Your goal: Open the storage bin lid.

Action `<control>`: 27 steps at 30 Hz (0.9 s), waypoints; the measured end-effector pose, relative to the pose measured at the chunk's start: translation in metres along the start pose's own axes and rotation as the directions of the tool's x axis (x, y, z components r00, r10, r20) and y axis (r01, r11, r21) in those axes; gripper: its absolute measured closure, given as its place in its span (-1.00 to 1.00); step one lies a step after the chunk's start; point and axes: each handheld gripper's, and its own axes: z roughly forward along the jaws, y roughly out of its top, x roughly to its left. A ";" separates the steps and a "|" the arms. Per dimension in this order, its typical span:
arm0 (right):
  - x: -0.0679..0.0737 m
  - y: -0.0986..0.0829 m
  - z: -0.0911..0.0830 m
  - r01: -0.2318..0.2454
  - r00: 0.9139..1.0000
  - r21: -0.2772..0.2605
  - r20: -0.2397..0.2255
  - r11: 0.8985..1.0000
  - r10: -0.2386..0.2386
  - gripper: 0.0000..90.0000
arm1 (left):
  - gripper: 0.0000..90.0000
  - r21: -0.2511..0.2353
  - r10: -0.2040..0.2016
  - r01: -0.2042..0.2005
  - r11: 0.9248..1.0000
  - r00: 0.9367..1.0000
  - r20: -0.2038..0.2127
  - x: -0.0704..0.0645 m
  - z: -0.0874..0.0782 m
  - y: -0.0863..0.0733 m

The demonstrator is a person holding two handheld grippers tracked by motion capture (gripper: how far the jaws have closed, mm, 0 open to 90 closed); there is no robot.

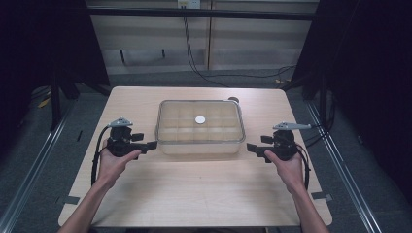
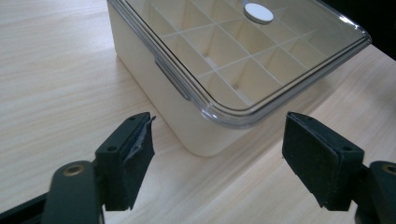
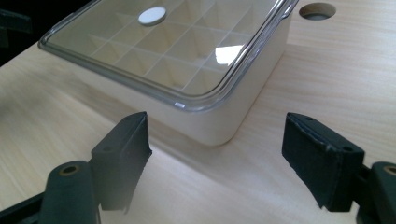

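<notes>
- Pale wood-grain surface stands in a dark room, with black curtains at both sides and cables trailing over the grey floor behind it
- a cream box sits at the middle of the surface, toward its far half, under a clear lid with a raised rim
- through the lid a grid of dividers shows, splitting the box into many small square compartments
- a small white round disc lies at the middle of the lid; whether it is a knob or a loose piece cannot be told
- a round hole is cut in the surface just beyond the far right corner of the box
- left claw is held in the person's left hand, just beside the box's near left corner, not touching it; in the left gripper view its jaws stand wide apart and empty, the corner of the box between and beyond them
- right claw is held in the right hand, near the box's near right corner, a little apart from it; in the right gripper view its jaws are likewise spread wide with nothing between the pads
- both forearms come in from the near edge, one at each side of the box
</notes>
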 end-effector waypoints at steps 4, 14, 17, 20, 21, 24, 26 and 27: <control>-0.008 0.009 0.004 -0.017 1.000 0.000 0.007 1.000 0.017 -0.53 | -0.36 0.000 0.032 -0.032 0.999 0.999 -0.003 0.001 0.004 0.006; -0.016 0.028 0.021 -0.020 1.000 0.036 -0.021 0.999 0.021 -0.43 | -0.40 -0.004 0.015 -0.015 1.000 1.000 0.008 0.011 0.016 0.027; -0.017 0.036 0.025 -0.010 1.000 0.043 -0.015 0.999 0.011 -0.48 | -0.36 -0.024 -0.007 0.007 1.000 1.000 -0.003 0.017 0.018 0.034; -0.021 0.046 0.029 -0.007 1.000 0.044 -0.005 0.999 0.007 -0.54 | -0.35 -0.022 -0.018 0.017 1.000 1.000 -0.010 0.021 0.021 0.039; -0.023 0.049 0.029 -0.007 1.000 0.032 -0.004 0.999 0.008 -0.54 | -0.35 -0.015 -0.009 0.008 1.000 0.999 -0.031 0.021 0.024 0.040; -0.029 0.055 0.033 -0.023 1.000 0.004 -0.010 1.000 0.023 -0.54 | -0.36 -0.018 -0.012 0.011 1.000 0.999 -0.031 0.022 0.030 0.039; -0.030 0.058 0.037 -0.020 1.000 0.003 -0.005 1.000 0.020 -0.52 | -0.36 -0.020 -0.008 0.007 1.000 1.000 -0.030 0.023 0.033 0.039; -0.031 0.058 0.040 -0.018 1.000 0.007 -0.011 1.000 0.018 -0.52 | -0.36 -0.020 -0.008 0.007 1.000 1.000 -0.030 0.023 0.033 0.039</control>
